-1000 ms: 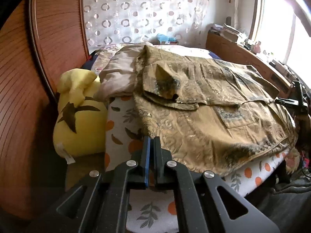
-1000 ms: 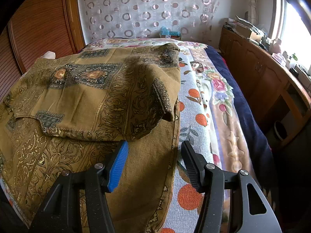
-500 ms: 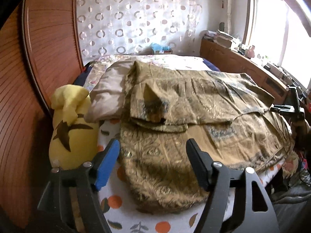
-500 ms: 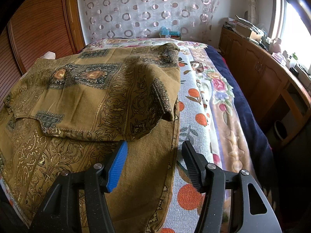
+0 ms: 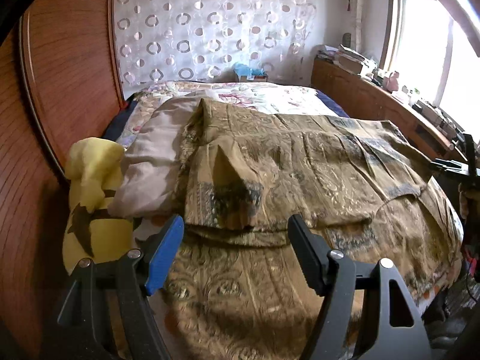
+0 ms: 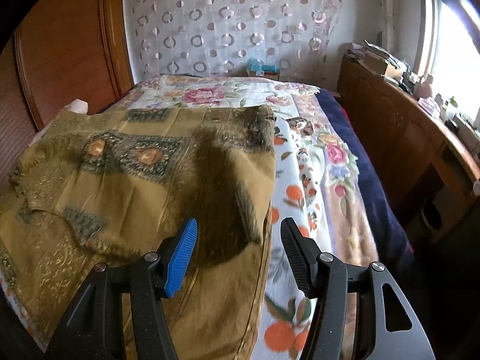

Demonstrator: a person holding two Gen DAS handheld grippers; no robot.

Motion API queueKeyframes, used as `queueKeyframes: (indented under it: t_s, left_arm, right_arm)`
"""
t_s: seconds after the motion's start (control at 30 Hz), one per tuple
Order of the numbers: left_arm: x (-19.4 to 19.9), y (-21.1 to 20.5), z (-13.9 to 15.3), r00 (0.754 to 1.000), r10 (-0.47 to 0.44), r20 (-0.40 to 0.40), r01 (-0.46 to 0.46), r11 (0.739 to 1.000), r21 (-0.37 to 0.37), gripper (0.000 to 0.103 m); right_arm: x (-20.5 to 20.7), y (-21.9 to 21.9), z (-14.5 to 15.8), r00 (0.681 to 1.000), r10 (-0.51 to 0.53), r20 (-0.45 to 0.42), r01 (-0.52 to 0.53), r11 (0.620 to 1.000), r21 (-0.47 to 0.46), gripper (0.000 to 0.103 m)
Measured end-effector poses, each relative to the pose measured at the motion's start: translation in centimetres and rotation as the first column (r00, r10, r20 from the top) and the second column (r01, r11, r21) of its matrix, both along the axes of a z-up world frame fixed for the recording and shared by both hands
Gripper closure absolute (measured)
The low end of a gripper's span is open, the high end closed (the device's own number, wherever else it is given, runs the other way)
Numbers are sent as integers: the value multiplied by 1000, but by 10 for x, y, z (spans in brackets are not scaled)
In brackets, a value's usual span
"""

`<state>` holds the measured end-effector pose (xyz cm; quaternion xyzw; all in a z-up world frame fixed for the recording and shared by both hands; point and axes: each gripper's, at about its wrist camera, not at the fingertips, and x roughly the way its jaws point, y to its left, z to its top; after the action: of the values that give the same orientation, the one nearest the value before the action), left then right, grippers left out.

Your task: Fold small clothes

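An olive-gold patterned garment (image 5: 300, 186) lies spread across the bed, its far part folded over toward me. In the left wrist view my left gripper (image 5: 237, 234) hovers open above the folded sleeve edge (image 5: 234, 207), with nothing between its pads. In the right wrist view the same garment (image 6: 126, 180) covers the left half of the bed. My right gripper (image 6: 240, 240) stands open over the folded corner (image 6: 249, 210) at the garment's right edge, apart from the cloth. The right gripper also shows at the far right of the left wrist view (image 5: 456, 165).
The bed carries a floral and orange-print sheet (image 6: 300, 186). A yellow plush toy (image 5: 90, 198) and a beige pillow (image 5: 150, 162) lie at the left by the wooden headboard (image 5: 60, 90). A wooden cabinet (image 6: 405, 138) with clutter runs along the right under the window.
My left gripper went from shut to open and moved forward over the garment toward the folded sleeve. My right gripper stayed open and moved a little forward toward the folded corner.
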<state>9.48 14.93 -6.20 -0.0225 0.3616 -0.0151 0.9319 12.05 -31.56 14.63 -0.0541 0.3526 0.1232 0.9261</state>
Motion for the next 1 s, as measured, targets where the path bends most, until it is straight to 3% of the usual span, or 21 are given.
queueKeyframes:
  t_s: [0.2, 0.33, 0.47, 0.5, 0.57, 0.63, 0.67, 0.7, 1.0]
  left_arm:
    - [28, 1, -12, 998, 11, -68, -11, 1000, 1, 30]
    - [40, -4, -23, 994, 8, -107, -3, 999, 46, 30]
    - [41, -8, -21, 997, -19, -75, 22, 999, 36, 31]
    - [41, -9, -20, 997, -24, -67, 26, 999, 28, 34]
    - [45, -9, -19, 997, -44, -67, 44, 999, 4, 49]
    - [51, -9, -22, 994, -57, -89, 56, 998, -14, 66]
    - [54, -10, -24, 993, -59, -100, 58, 998, -10, 88]
    - [55, -11, -25, 993, -54, -107, 55, 998, 1, 100]
    - [22, 6, 13, 999, -42, 35, 44, 997, -64, 101]
  right_arm:
    - [35, 8, -18, 994, -22, -110, 23, 1000, 2, 43]
    - [37, 17, -22, 994, -6, -105, 5, 1000, -6, 44]
    - [36, 24, -21, 996, 11, -89, -15, 999, -43, 55]
    - [36, 25, -20, 996, 17, -87, -21, 999, -45, 58]
    - [34, 29, -17, 997, 31, -76, -35, 998, -46, 85]
    - [31, 31, -11, 997, 44, -57, -46, 998, -37, 92]
    - [29, 28, -8, 997, 55, -48, -56, 998, -21, 98]
    - [26, 26, -3, 997, 65, -33, -65, 998, 3, 98]
    - [-15, 13, 35, 990, 102, 96, -111, 990, 86, 100]
